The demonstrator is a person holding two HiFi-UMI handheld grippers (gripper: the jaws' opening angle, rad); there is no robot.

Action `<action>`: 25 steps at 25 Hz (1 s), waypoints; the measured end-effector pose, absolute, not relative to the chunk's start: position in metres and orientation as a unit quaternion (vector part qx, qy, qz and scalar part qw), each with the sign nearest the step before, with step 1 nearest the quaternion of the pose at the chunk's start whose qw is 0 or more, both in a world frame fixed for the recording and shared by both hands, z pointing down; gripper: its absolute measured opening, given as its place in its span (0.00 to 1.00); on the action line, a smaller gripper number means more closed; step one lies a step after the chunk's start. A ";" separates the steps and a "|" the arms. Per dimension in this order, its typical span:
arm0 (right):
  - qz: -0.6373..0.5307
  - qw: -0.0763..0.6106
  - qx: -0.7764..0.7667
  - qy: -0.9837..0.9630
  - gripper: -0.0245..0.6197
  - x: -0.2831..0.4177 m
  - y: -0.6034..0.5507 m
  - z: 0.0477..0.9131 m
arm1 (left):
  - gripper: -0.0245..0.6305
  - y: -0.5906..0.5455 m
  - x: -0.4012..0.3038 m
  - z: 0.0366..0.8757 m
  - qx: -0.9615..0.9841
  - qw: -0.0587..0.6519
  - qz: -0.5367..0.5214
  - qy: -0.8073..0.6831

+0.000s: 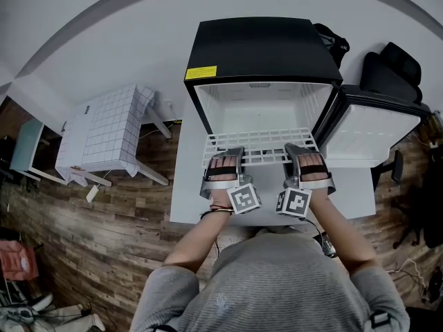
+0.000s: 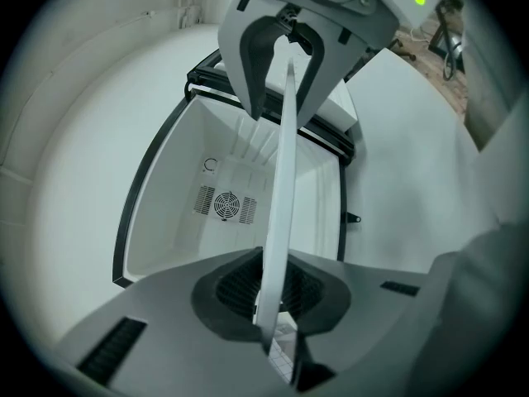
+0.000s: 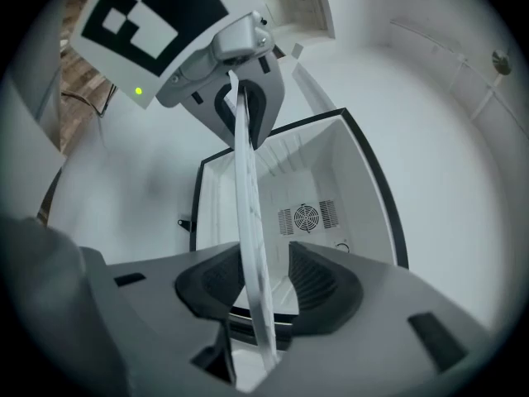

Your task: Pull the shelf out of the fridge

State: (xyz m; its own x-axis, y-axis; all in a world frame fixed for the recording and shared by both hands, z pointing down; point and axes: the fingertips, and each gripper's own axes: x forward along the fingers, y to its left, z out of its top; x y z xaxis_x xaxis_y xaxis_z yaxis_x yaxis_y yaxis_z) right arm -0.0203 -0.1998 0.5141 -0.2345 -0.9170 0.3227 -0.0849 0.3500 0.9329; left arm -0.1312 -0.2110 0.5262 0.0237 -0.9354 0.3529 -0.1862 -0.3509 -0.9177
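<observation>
Currently the shelf (image 1: 261, 141) is seen half out of the fridge (image 1: 263, 54) toward 6 o'clock, pinched by the left gripper (image 1: 231, 153), loosely straddled by the parted right gripper (image 1: 300, 151).

A plain white wall (image 1: 104, 40) runs behind everything, and the floor (image 1: 104, 227) is dark wooden planking. Off to the left stands a small table (image 1: 104, 133) covered in a white grid pattern, with a pale teal piece of furniture (image 1: 26, 144) just beyond it at the edge. Over on the right a black office chair (image 1: 391, 71) sits near the wall.
</observation>
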 end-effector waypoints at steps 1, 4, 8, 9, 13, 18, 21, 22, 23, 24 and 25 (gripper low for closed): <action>-0.419 0.482 0.376 -0.671 0.27 -0.019 -0.195 0.510 | 0.10 -0.210 -0.132 0.526 -0.624 0.349 -0.536 0.449; -0.381 0.457 0.366 -0.716 0.28 -0.016 -0.181 0.496 | 0.10 -0.208 -0.131 0.522 -0.630 0.344 -0.533 0.449; -0.334 0.408 0.364 -0.768 0.28 -0.011 -0.164 0.481 | 0.10 -0.213 -0.130 0.525 -0.635 0.338 -0.531 0.448; -0.322 0.382 0.369 -0.784 0.28 -0.011 -0.160 0.472 | 0.10 -0.214 -0.132 0.526 -0.635 0.333 -0.534 0.448; -0.249 0.275 0.388 -0.844 0.28 -0.009 -0.150 0.423 | 0.10 -0.212 -0.135 0.537 -0.642 0.309 -0.542 0.445; -0.082 0.123 0.403 -0.903 0.28 0.001 -0.138 0.400 | 0.10 -0.210 -0.136 0.538 -0.665 0.263 -0.522 0.465; -0.019 0.074 0.401 -0.913 0.27 0.005 -0.130 0.412 | 0.10 -0.210 -0.137 0.527 -0.664 0.264 -0.511 0.478; -0.001 0.067 0.398 -0.915 0.27 0.006 -0.129 0.418 | 0.10 -0.209 -0.137 0.522 -0.663 0.268 -0.507 0.482; 0.016 0.064 0.395 -0.916 0.26 0.006 -0.128 0.423 | 0.10 -0.208 -0.137 0.517 -0.661 0.274 -0.503 0.485; 0.031 0.063 0.393 -0.917 0.25 0.007 -0.128 0.428 | 0.10 -0.206 -0.136 0.512 -0.659 0.281 -0.499 0.488; 0.044 0.064 0.391 -0.917 0.25 0.008 -0.128 0.433 | 0.10 -0.204 -0.137 0.507 -0.656 0.289 -0.497 0.490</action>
